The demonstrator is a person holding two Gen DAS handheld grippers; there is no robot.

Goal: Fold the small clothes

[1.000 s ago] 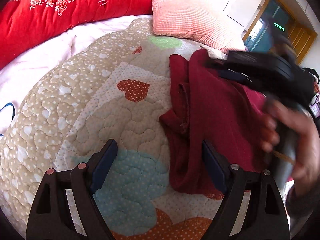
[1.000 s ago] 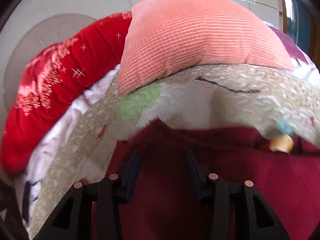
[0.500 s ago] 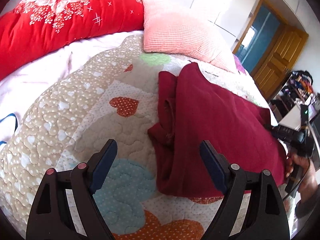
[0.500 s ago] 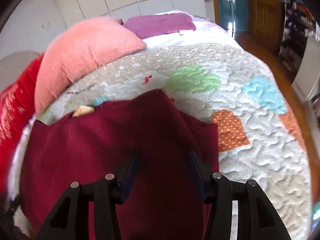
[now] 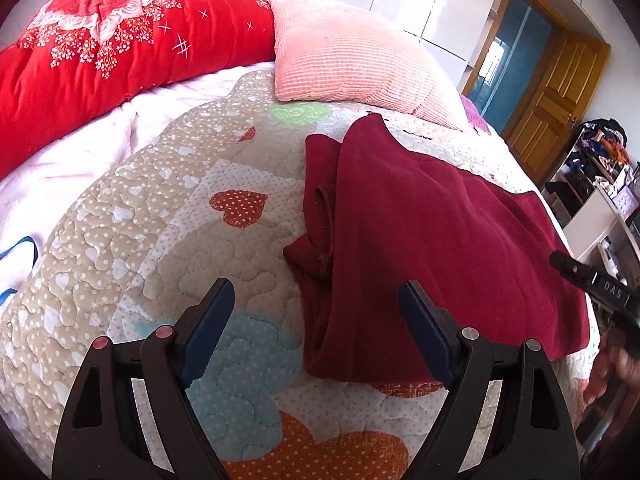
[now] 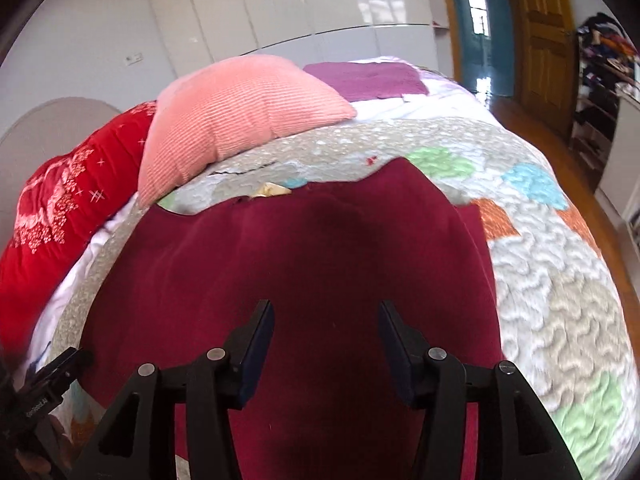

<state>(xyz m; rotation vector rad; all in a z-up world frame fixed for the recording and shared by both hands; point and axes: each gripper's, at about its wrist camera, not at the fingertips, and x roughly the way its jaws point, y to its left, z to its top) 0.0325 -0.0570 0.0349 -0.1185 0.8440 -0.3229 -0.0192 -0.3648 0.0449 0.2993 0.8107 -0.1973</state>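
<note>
A dark red garment (image 5: pixel 432 232) lies folded on the heart-patterned quilt (image 5: pixel 132 216), with a bunched sleeve and fold along its left side. My left gripper (image 5: pixel 316 312) hovers open over the garment's near left corner, nothing between its fingers. In the right wrist view the garment (image 6: pixel 312 256) fills the middle. My right gripper (image 6: pixel 326 320) hangs above its near part; its jaws are opening and no cloth is pinched between the pads. The right gripper (image 5: pixel 592 284) also shows at the garment's right edge, held by a hand (image 5: pixel 612 368).
A pink ribbed pillow (image 5: pixel 352 52) and a red flowered duvet (image 5: pixel 100 48) lie at the head of the bed. A purple cloth (image 6: pixel 364 78) sits behind the pillow. A small yellowish thing (image 6: pixel 272 190) peeks out beyond the garment. Right of the bed are a wooden door (image 5: pixel 560 96) and shelves (image 5: pixel 600 168).
The right gripper has swung from the pillow end of the garment back to its near right side, and its jaws have widened. The left gripper has hardly moved.
</note>
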